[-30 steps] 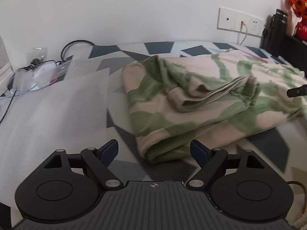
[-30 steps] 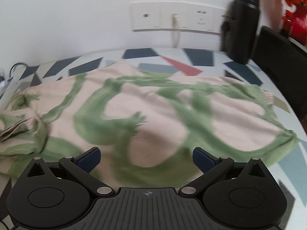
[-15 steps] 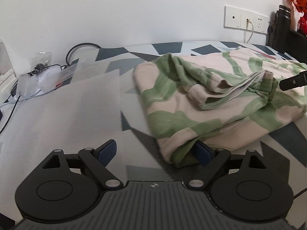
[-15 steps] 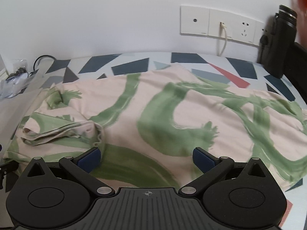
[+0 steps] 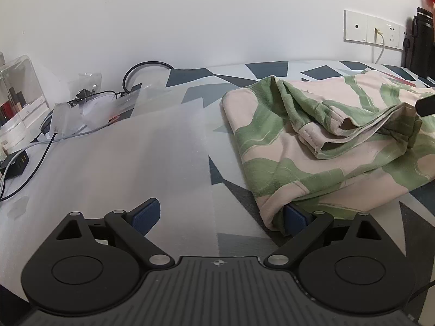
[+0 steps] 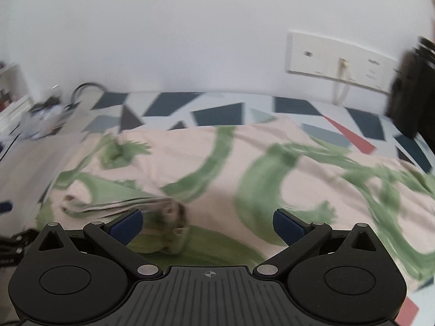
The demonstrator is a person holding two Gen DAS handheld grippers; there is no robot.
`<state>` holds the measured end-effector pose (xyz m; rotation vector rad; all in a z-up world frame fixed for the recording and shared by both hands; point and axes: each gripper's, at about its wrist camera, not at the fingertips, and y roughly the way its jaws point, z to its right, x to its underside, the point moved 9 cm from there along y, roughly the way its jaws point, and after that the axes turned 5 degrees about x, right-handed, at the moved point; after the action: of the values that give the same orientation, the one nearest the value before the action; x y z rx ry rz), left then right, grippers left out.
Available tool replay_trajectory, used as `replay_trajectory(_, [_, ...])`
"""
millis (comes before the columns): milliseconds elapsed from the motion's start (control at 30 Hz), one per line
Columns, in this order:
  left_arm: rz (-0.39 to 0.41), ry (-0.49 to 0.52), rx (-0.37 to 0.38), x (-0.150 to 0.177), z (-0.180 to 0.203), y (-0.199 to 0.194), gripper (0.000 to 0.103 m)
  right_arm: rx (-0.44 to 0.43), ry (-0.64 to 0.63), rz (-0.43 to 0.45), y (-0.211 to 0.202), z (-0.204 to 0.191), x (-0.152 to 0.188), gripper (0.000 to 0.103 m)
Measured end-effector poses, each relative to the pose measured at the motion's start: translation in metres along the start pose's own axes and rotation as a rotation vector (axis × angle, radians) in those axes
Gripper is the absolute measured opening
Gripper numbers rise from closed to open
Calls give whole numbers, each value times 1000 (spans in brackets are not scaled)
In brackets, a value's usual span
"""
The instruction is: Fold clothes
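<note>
A pink garment with green brush strokes (image 5: 312, 146) lies partly folded on the patterned table (image 5: 244, 73), to the right in the left wrist view. My left gripper (image 5: 220, 216) is open and empty at the garment's near left corner, its right finger tucked under the cloth edge. In the right wrist view the same garment (image 6: 217, 168) fills the middle, blurred. My right gripper (image 6: 206, 224) is open and empty just above it, over a bunched hem (image 6: 174, 217). Its finger tip also shows in the left wrist view (image 5: 425, 104).
A white foam sheet (image 5: 122, 157) covers the table's left part. Cables, plastic bags and a charger (image 5: 16, 163) lie at the far left by a clear box (image 5: 16, 87). A wall socket plate (image 5: 371, 30) and a black bottle (image 5: 420, 43) stand at the back right.
My left gripper has shifted left, so the garment now sits to its right and its right finger is under the edge. My right gripper has swung left over the garment toward the bunched hem.
</note>
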<state>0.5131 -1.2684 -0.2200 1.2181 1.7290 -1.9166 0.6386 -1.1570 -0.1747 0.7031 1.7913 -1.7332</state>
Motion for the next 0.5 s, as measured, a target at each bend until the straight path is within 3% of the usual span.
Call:
replay_trajectory(167, [-2, -25, 2, 1, -10, 1, 96, -13, -80, -10, 17, -18, 5, 102])
replay_trajectory(300, [-4, -9, -17, -1, -16, 1, 96, -42, -76, -16, 33, -24, 3, 79])
replay_trajectory(400, [-9, -6, -46, -2, -26, 1, 96, -69, -77, -12, 44, -30, -2, 70])
replay_trajectory(467, [-13, -3, -64, -2, -31, 1, 96, -115, -97, -15, 48, -39, -4, 35])
replay_trajectory(500, [-15, 6, -66, -3, -32, 1, 96, -149, -91, -30, 49, -43, -5, 10])
